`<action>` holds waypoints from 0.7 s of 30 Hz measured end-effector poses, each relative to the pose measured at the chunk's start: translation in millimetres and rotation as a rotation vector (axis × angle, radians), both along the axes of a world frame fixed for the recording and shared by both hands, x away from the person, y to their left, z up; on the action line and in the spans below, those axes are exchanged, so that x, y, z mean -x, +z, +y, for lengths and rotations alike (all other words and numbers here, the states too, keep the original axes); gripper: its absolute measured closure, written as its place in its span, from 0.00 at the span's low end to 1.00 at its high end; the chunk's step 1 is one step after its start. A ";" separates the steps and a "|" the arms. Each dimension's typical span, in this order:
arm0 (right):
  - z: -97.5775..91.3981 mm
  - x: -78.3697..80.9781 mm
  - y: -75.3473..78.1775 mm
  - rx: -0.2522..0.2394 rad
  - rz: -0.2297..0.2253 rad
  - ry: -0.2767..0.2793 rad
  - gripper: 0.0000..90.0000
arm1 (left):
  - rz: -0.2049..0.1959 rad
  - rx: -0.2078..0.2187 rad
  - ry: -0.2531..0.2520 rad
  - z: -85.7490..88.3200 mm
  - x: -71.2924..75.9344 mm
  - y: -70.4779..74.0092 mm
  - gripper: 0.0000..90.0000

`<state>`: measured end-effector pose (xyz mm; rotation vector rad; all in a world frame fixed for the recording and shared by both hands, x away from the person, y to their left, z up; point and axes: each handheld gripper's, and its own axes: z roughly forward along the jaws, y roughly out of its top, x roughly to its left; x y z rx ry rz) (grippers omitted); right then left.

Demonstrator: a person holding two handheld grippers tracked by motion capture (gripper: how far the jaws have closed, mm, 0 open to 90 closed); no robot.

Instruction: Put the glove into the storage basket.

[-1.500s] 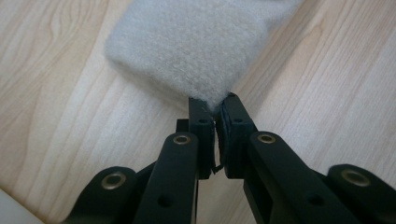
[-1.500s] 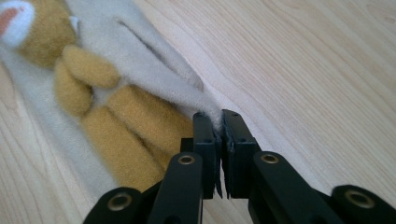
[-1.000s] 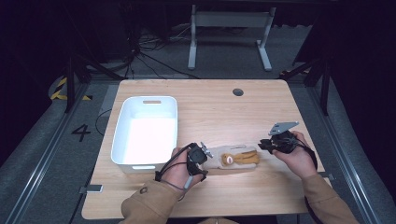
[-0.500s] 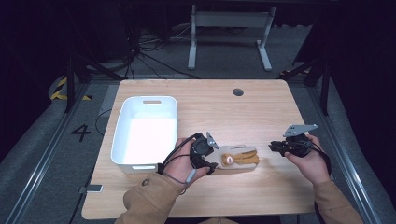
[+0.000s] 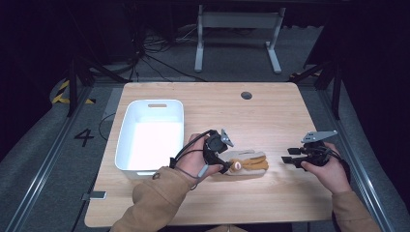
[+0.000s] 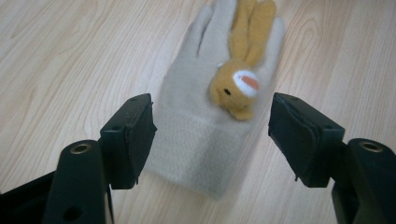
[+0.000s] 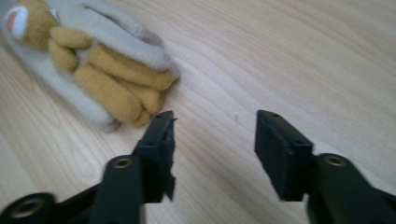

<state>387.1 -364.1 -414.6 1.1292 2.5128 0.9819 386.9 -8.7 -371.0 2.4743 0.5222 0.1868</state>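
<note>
A beige glove [image 5: 243, 156] with a yellow-brown plush rabbit [image 5: 251, 165] sewn on it lies flat on the wooden table [image 5: 270, 116]. My left gripper [image 5: 224, 167] hovers over the glove's cuff. In the left gripper view the cuff [image 6: 201, 135] lies below and between the jaws of that gripper [image 6: 210, 135], untouched; the jaws have just been opening. My right gripper [image 5: 289, 160] sits to the right of the glove, apart from it. Its jaws have just been opening with bare wood between them [image 7: 215, 135], and the glove's fingers [image 7: 112, 79] are off to their left.
A white plastic tub [image 5: 154, 103] stands on the left part of the table, beside my left hand. A round cable hole [image 5: 246, 95] is near the far edge. Bare wood lies behind and to the right of the glove.
My right gripper has let go of the glove's finger end, drawn back to the right and opened wide. My left gripper has lifted a little off the cuff and opened wider. The glove stays put.
</note>
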 end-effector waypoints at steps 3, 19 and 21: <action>-1.1 0.6 -0.9 -0.009 0.007 -0.005 0.39 | 0.008 0.011 -0.028 -2.4 -6.4 -5.3 0.36; -3.9 -0.5 -9.2 0.024 -0.024 0.038 0.33 | 0.012 0.120 -0.110 -4.7 -24.2 -41.2 0.32; -3.7 0.2 -8.2 0.012 -0.028 0.036 0.33 | 0.024 0.144 -0.110 -3.9 -24.6 -46.6 0.31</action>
